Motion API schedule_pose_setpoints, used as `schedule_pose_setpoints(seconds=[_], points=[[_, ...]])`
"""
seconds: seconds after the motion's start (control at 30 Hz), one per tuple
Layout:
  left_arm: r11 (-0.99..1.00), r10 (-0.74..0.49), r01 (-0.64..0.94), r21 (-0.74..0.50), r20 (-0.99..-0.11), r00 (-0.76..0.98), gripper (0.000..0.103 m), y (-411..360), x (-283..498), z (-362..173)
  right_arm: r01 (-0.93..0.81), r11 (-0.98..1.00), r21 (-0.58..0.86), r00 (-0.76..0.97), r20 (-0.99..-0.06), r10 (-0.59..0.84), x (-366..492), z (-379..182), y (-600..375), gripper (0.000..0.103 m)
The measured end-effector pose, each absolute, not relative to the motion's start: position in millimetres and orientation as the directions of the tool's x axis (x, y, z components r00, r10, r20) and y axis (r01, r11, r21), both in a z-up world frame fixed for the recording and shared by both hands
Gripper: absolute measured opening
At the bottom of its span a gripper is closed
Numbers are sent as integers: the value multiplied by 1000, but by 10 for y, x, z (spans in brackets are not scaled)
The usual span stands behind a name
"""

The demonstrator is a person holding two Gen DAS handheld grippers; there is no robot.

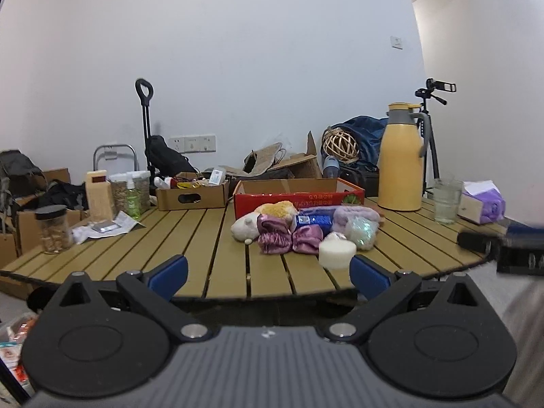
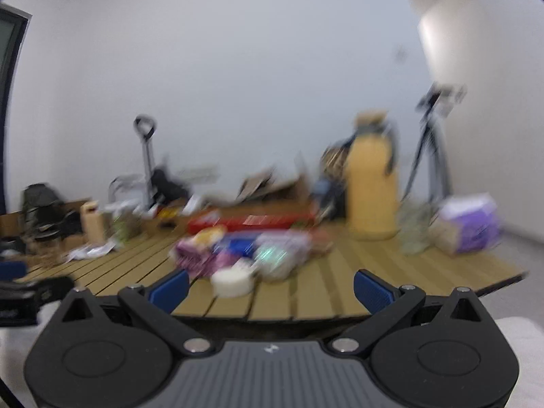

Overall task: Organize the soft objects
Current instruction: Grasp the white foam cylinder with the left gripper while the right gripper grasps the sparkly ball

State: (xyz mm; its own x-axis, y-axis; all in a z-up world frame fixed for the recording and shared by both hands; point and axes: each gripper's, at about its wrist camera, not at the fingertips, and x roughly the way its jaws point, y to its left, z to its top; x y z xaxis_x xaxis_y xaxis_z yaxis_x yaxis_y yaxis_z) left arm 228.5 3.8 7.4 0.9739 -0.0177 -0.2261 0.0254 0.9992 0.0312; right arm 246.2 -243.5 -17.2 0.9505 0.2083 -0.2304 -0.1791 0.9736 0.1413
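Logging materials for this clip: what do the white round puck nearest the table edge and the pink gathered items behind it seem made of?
White round puck: likely foam or sponge, matte with a fine-grained surface. Pink gathered items: likely satin fabric, with glossy highlights along crinkled folds.

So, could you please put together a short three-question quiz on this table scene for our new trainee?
1. True or false: the left gripper is shut on a toy.
2. Which thing lies nearest the table's front edge? A) white sponge B) plush toy C) yellow jug
3. Fill in: behind the pile of soft things stands an open ____ box.

Key
1. False: both it and the right gripper are open and hold nothing.
2. A.
3. Red.
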Motion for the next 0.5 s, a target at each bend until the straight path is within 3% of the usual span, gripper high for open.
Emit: schedule_pose_setpoints(seconds=[0.23, 0.5], points=[[999, -49, 53, 4, -291, 955, 103, -22, 3112, 42, -244, 961, 131, 924, -270, 272, 3318, -226, -2288, 100], [972, -218, 234, -19, -438, 872, 103, -357, 4009, -153, -224, 957, 183, 885, -374, 279, 4331, -282, -2255, 77]])
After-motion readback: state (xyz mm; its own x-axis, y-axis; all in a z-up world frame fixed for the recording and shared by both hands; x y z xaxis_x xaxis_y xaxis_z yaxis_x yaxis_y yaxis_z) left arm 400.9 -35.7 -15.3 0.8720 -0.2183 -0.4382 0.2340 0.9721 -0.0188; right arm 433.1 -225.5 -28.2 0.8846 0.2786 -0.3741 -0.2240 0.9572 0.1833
